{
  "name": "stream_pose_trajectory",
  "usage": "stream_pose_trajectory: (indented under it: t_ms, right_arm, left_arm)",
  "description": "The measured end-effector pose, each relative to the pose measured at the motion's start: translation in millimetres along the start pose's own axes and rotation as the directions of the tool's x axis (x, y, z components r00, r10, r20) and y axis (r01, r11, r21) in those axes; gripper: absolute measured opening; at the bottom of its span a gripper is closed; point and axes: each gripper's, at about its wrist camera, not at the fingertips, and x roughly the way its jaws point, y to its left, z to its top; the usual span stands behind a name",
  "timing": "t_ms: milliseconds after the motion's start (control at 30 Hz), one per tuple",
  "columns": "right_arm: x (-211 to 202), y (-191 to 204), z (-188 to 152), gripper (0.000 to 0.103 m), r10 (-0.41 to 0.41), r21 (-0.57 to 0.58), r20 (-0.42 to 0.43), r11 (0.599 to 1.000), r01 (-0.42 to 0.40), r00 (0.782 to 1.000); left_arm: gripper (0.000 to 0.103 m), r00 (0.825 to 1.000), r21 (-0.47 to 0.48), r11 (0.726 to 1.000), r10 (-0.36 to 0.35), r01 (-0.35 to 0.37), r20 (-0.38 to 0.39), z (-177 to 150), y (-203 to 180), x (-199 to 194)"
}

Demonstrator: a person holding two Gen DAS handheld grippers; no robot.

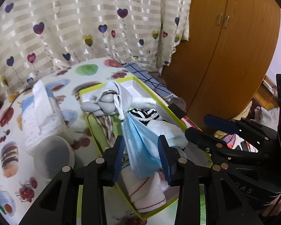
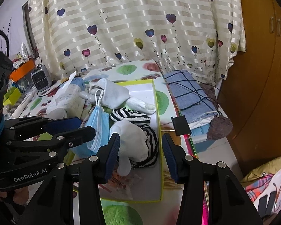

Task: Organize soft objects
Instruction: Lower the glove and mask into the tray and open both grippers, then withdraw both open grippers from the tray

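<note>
I see the blue face mask (image 1: 140, 146) hanging limp over the box's (image 1: 175, 113) near end between my left gripper's (image 1: 141, 161) wide fingers (right gripper (image 2: 140, 155) also wide, apparently empty), so I'd pinch its light pleated body.

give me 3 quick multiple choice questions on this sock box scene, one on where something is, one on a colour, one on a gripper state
1. Where is the black binder clip?
A. inside the box
B. just outside the box's right wall
C. on the tissue pack

2. What colour is the rim of the box?
A. red
B. black
C. yellow-green

3. How is the left gripper?
A. open, with the blue face mask hanging between its fingers
B. shut on a striped sock
C. out of view

Answers:
1 B: in the right wrist view the clip sits beside the box wall, next to the folded blue checked cloth.
2 C: the box edge shows yellow-green all round.
3 A: the left wrist view shows a gap on both sides of the mask, whose ear loop is caught up on the grey sock bundle.
</note>
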Motion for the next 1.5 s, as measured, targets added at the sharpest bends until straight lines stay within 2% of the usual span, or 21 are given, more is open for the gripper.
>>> stream_pose_trajectory:
  t_ms: [333,700,867,1000,1500]
  right_arm:
    - [-19.2,20.9,-2.0,0.048,0.001,-0.018,0.014,1.0,0.0,1.0]
    - [-44.7,48.2,-3.9,0.048,-0.006,-0.049,0.043,0.999,0.008,0.999]
    - [-55.4,65.5,-8.1,0.048,-0.004,-0.07,0.052,0.998,0.008,0.999]
    - [-62.2,79.1,-12.4,0.048,-0.003,-0.09,0.057,0.996,0.008,0.998]
    - [-71.4,116.3,-30.4,0.048,0.015,-0.149,0.044,0.989,-0.008,0.999]
  left_arm:
    - [0.035,0.996,-0.005,0.998,0.068,-0.068,0.062,-7.8,1.8,-28.7]
    - [0.036,0.988,-0.049,0.994,0.107,-0.102,0.109,-28.2,13.9,-64.0]
    - [0.042,0.985,-0.068,0.992,0.117,-0.109,0.125,-40.3,19.6,-80.0]
    - [0.042,0.98,-0.084,0.989,0.136,-0.124,0.145,-49.5,24.1,-94.2]
    - [0.044,0.973,-0.13,0.976,0.189,-0.173,0.13,-80.7,43.3,-113.6]
